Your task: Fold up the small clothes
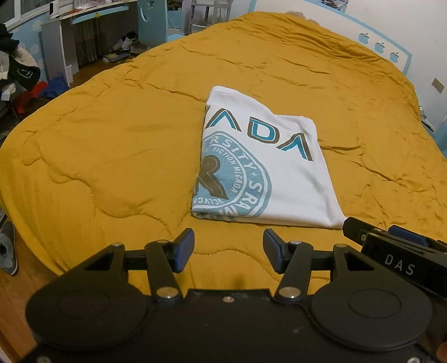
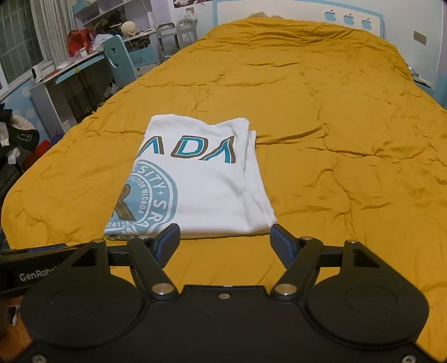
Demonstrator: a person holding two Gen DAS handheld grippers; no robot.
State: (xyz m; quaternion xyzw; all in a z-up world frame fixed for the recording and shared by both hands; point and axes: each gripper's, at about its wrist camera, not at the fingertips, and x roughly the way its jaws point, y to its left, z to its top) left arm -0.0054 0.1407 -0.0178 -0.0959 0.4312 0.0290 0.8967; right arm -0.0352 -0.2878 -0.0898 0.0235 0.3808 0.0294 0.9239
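A white T-shirt [image 1: 279, 178] with a blue round print and blue letters lies folded into a rectangle on the mustard quilt [image 1: 111, 145]. My left gripper [image 1: 228, 250] is open and empty, just short of the shirt's near edge. My right gripper [image 2: 225, 241] is open and empty, with its fingertips at the near edge of the shirt [image 2: 206, 184]. The right gripper also shows in the left wrist view [image 1: 391, 248] by the shirt's near right corner; the left gripper's body shows at the left edge of the right wrist view [image 2: 33, 262].
The quilt [image 2: 335, 139] covers a wide bed with a white and blue headboard [image 2: 279, 11] at the far end. A desk [image 2: 69, 72], a blue chair [image 2: 120, 58] and clothes on the floor [image 1: 25, 81] stand to the left of the bed.
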